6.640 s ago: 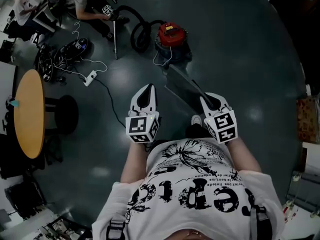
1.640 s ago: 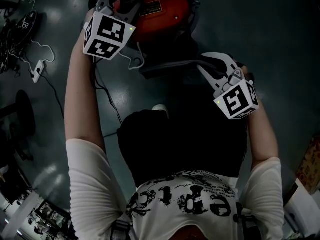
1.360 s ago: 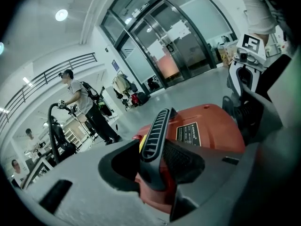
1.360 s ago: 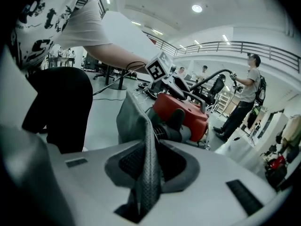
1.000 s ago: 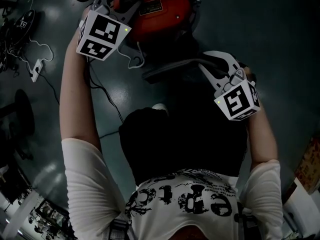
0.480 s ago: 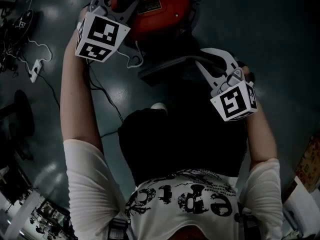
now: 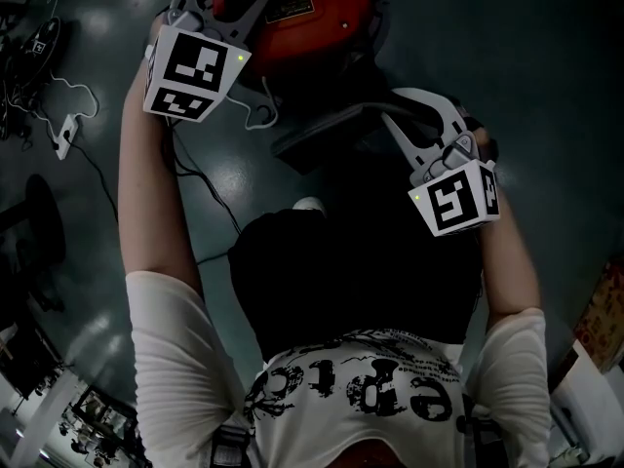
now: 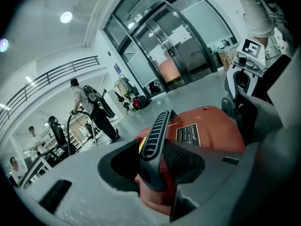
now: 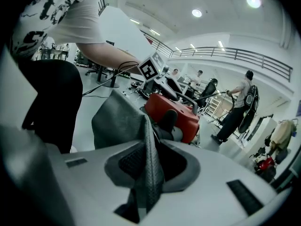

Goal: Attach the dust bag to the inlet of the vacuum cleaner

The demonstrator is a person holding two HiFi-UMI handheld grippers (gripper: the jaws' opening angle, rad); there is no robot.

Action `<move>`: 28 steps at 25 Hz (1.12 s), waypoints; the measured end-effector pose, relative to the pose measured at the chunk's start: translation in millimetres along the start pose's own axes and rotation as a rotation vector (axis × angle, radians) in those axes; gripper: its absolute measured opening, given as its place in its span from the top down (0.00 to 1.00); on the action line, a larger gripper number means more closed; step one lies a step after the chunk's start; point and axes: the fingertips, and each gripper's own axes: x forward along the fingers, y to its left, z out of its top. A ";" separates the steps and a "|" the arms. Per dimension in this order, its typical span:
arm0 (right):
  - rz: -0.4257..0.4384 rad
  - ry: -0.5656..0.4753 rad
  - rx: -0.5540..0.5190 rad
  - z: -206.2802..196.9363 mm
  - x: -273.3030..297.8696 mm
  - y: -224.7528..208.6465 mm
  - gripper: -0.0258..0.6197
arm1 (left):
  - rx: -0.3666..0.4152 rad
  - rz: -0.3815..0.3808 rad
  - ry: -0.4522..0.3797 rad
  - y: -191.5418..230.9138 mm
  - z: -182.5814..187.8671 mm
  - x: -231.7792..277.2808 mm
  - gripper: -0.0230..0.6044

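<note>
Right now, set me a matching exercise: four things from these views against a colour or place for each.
1. vacuum cleaner body
2. dust bag
3. carry handle
4. power strip

A. between the jaws of the left gripper
B. white, lying on the floor
C. red
D. grey, pinched in the right gripper

Pairs: 1-C, 2-D, 3-A, 4-B

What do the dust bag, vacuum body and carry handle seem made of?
The dust bag looks like grey matte fabric: it folds and shows fine texture. The vacuum body is smooth, glossy red, probably moulded plastic, possibly painted metal. The carry handle looks like black matte plastic with ribbed grooves.
</note>
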 end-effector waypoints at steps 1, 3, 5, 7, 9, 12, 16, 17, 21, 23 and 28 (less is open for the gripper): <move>0.000 -0.001 0.006 0.0 0.6 -0.8 0.87 | 0.000 -0.001 0.000 0.3 0.2 0.0 0.72; -0.005 0.002 0.019 -0.5 2.1 -2.5 0.86 | -0.003 -0.005 0.003 -0.1 -0.1 0.1 0.72; -0.010 0.004 0.025 -0.6 2.8 -3.3 0.86 | -0.008 -0.008 0.004 -0.9 -0.4 -0.1 0.72; 0.002 0.003 0.034 -0.8 2.7 -3.3 0.86 | -0.016 -0.012 -0.006 -0.8 0.1 -0.2 0.72; 0.042 -0.011 0.065 -1.3 4.2 -1.9 0.86 | -0.026 -0.014 -0.020 0.0 0.4 0.0 0.71; 0.111 -0.039 0.158 -2.6 6.0 0.2 0.86 | -0.066 0.021 -0.063 1.1 1.2 -0.7 0.71; 0.097 -0.055 0.183 -3.8 4.7 1.3 0.86 | -0.131 0.050 -0.090 2.8 -1.1 -1.5 0.69; 0.095 -0.052 0.172 -4.7 3.8 2.0 0.86 | -0.119 0.063 -0.071 3.1 -1.7 -1.4 0.69; 0.098 -0.042 0.159 -1.2 -12.3 -3.8 0.86 | 0.016 0.111 -0.033 -0.8 3.8 -11.7 0.69; 0.104 -0.066 0.150 8.8 -25.0 -7.8 0.86 | 0.073 0.108 -0.031 0.6 12.4 -23.9 0.69; -0.061 -0.313 0.384 57.3 -66.9 -49.1 0.86 | -0.013 0.215 -0.218 11.1 73.8 -80.3 0.69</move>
